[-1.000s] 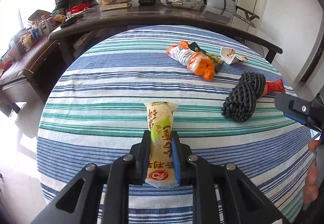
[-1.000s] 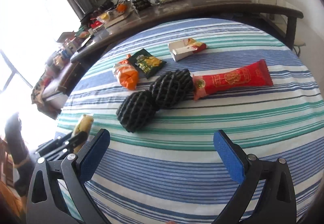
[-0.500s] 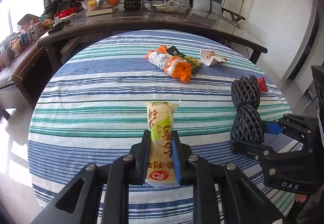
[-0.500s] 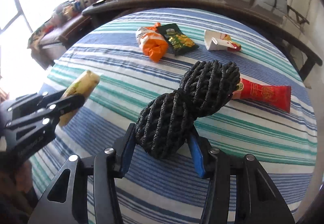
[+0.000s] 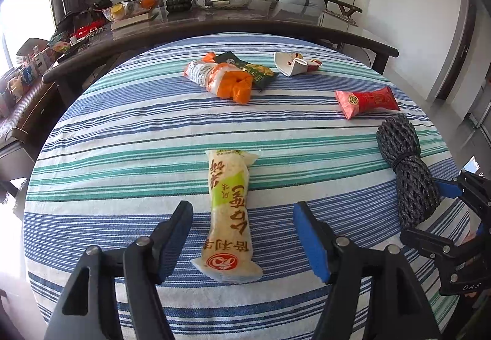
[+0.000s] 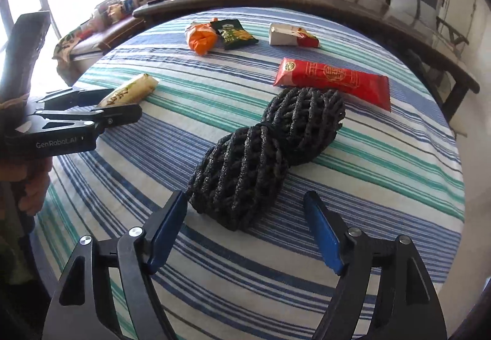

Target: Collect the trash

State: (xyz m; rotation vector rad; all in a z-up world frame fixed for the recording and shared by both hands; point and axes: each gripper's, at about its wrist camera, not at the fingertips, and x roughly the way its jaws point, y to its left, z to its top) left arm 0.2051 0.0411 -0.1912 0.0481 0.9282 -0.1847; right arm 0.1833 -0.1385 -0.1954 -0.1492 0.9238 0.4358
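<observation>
- Round table under a blue, teal and white striped cloth (image 5: pixel 129 131): carries all the loose trash; a long dark counter (image 5: pixel 214 26) with clutter stands just behind it.
- Left gripper (image 5: pixel 242 235): jaws have just been opening and stand well apart. The pale yellow-and-green plastic snack wrapper (image 5: pixel 228 211) lies flat on the cloth between them, clear of both pads, nothing gripped.
- Right gripper (image 6: pixel 245 232): jaws have just been opening and are spread wide. The near end of the black foam-mesh fruit netting bundle (image 6: pixel 264 152) lies between the tips; the left pad is just beside it, and whether it touches I cannot tell; the right pad stands apart. The bundle rests on the cloth, not held.
- Red foil wrapper (image 6: pixel 334 80): flat on the cloth, just behind the netting, at its far end.
- Orange-and-white crumpled bag (image 5: pixel 221 80) and dark green snack packet (image 5: pixel 251 71): together at the far side, overlapping.
- White folded paper carton with red print (image 5: pixel 293 63): far side, right of the green packet, apart from it.
</observation>
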